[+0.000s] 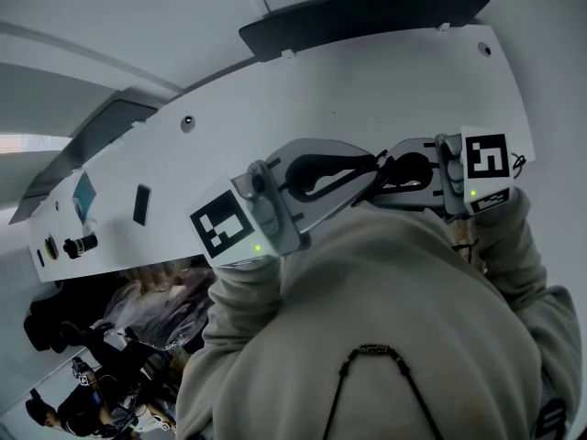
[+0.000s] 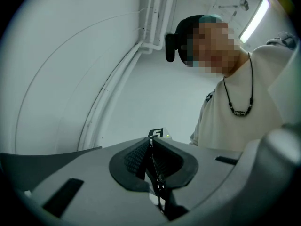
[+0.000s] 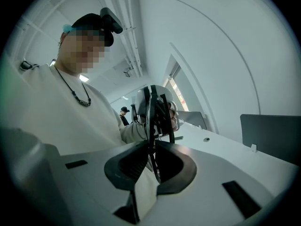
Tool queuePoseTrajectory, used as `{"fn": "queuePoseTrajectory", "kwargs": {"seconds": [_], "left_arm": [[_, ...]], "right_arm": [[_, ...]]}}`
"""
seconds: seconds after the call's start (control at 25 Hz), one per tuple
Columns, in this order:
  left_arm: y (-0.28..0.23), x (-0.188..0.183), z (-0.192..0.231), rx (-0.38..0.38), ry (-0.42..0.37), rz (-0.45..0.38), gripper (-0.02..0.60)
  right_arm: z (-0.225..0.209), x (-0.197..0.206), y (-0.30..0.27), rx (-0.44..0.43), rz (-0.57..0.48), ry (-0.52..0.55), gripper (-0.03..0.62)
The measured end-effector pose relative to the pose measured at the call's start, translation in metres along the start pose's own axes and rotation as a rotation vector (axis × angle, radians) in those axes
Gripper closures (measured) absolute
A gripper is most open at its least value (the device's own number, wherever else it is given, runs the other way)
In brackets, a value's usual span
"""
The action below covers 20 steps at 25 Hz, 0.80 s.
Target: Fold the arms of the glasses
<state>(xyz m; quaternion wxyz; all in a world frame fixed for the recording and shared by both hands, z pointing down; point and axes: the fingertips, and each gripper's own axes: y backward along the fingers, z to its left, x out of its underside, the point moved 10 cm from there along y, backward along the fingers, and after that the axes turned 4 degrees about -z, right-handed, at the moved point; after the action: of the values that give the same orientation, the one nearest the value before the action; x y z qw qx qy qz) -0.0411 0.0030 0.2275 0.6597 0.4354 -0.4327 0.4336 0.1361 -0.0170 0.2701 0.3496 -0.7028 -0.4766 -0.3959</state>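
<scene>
Both grippers are held up in front of my chest, tips almost meeting. In the head view the black glasses [image 1: 382,165] are a small dark shape between the tips. My left gripper [image 1: 367,170] comes in from the left, my right gripper [image 1: 394,169] from the right. In the left gripper view the left gripper [image 2: 150,147] is shut on a thin black arm of the glasses [image 2: 155,168]. The right gripper view shows the right gripper [image 3: 151,147] shut on the edge-on black frame of the glasses [image 3: 151,114], with the left gripper's grey body right behind them.
A long white table [image 1: 367,81] lies below the grippers, with a dark panel [image 1: 367,16] at its far side and a black knob [image 1: 81,243] at its left end. Bags and black gear [image 1: 138,319] sit on the floor at the lower left. A person in a cap [image 3: 124,111] stands far back.
</scene>
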Motion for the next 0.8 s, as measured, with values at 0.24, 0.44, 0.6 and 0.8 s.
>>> {"fn": "queuePoseTrajectory", "kwargs": {"seconds": [0.24,0.44,0.6,0.8], "left_arm": [[-0.001,0.002,-0.002,0.015,0.003,0.005,0.563],[0.002,0.002,0.003,-0.005,0.02,-0.026,0.563],[0.007,0.002,0.008,-0.095,-0.014,-0.05,0.561],[0.017,-0.005,0.002,-0.152,-0.063,-0.061,0.382]], "right_arm": [[-0.002,0.001,0.0,0.006,0.006,0.006,0.536],[0.0,-0.002,-0.001,0.003,0.004,0.013,0.536],[0.0,-0.006,-0.002,0.008,0.018,0.024,0.536],[-0.002,0.002,0.003,0.021,0.051,0.038,0.536]]}}
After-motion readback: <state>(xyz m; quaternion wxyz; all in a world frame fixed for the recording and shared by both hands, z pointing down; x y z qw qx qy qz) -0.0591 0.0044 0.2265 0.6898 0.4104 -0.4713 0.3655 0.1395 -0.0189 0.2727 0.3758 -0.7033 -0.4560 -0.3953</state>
